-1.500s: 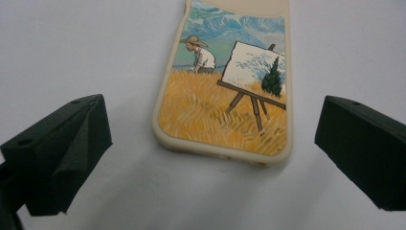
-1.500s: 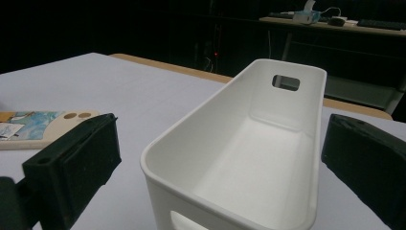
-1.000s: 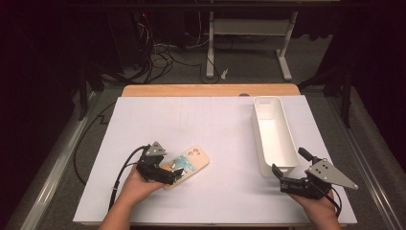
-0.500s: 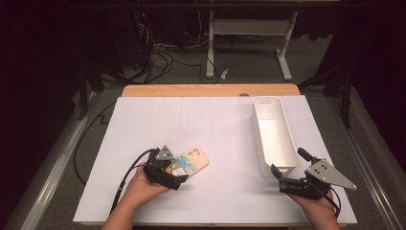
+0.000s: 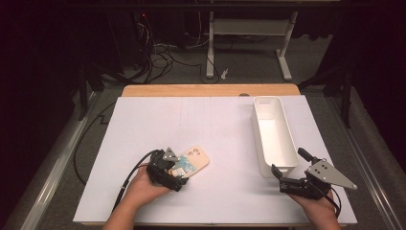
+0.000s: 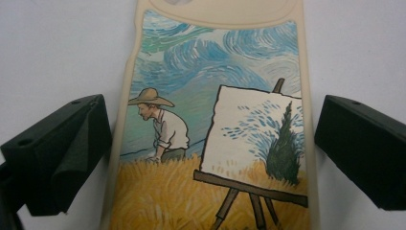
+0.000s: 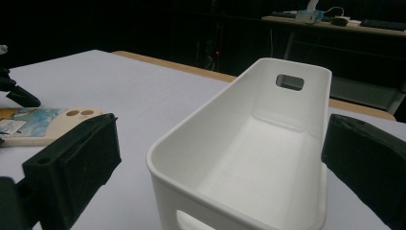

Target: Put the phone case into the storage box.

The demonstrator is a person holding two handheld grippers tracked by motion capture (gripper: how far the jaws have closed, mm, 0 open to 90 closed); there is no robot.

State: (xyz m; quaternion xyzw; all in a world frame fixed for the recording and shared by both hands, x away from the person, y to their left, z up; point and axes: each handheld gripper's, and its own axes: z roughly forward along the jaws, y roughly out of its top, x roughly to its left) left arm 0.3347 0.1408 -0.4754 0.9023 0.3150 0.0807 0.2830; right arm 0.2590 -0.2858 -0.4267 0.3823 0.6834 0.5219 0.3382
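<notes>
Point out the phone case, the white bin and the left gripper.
phone case [image 6: 215,124]: left gripper view, on its painted back, between the open jaws.
white bin [image 5: 262,132]: high view, on its left wall.
left gripper [image 5: 178,177]: high view, midway between its fingertips, at the case's near end.

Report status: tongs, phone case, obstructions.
Left tongs open, straddling painted phone case. Right tongs open at white bin. Case flat on table, path unobstructed.
</notes>
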